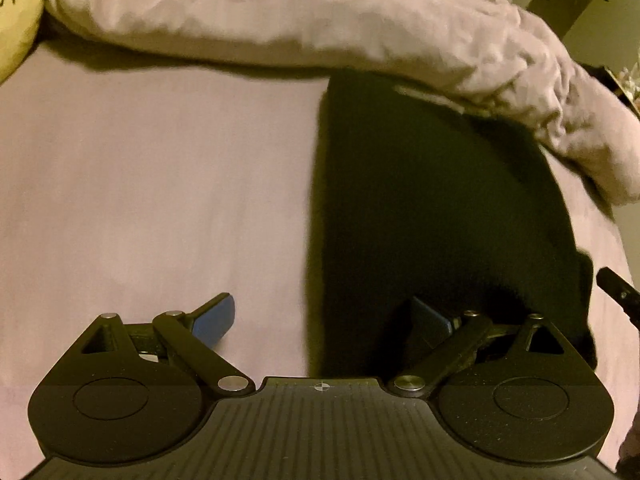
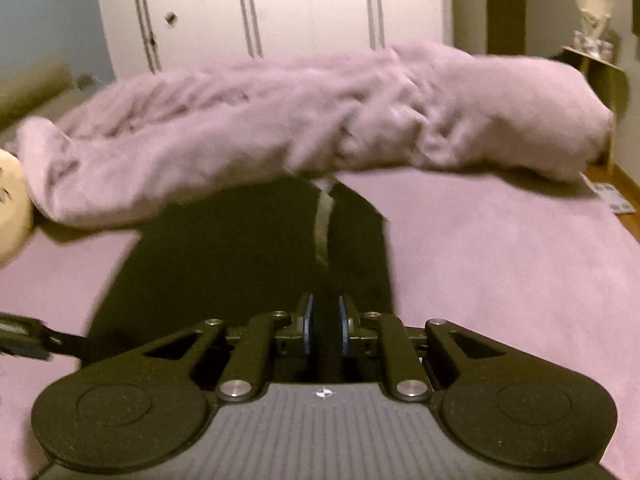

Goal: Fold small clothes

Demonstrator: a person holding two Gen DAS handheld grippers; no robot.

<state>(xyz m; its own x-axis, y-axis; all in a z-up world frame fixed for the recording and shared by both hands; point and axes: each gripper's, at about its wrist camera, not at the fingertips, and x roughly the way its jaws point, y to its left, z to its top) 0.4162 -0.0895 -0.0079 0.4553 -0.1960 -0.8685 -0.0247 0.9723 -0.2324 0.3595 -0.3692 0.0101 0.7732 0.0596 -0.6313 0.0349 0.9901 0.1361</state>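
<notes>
Black garment spread flat mid-frame on pink bed sheet, below bunched duvet. Right claw clamped on garment's near edge. Left claw spread apart, holding nothing.

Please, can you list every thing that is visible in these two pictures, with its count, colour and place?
garment: one, black, flat on the bed sheet
pale strip: one, on the garment's middle
bed sheet: one, pink
duvet: one, pink, bunched behind the garment
plush toy: one, yellow, far left
wardrobe: one, white, behind the bed
left claw: one, black with blue pads, open over the garment's edge
right claw: one, black with blue pads, shut on the garment
</notes>
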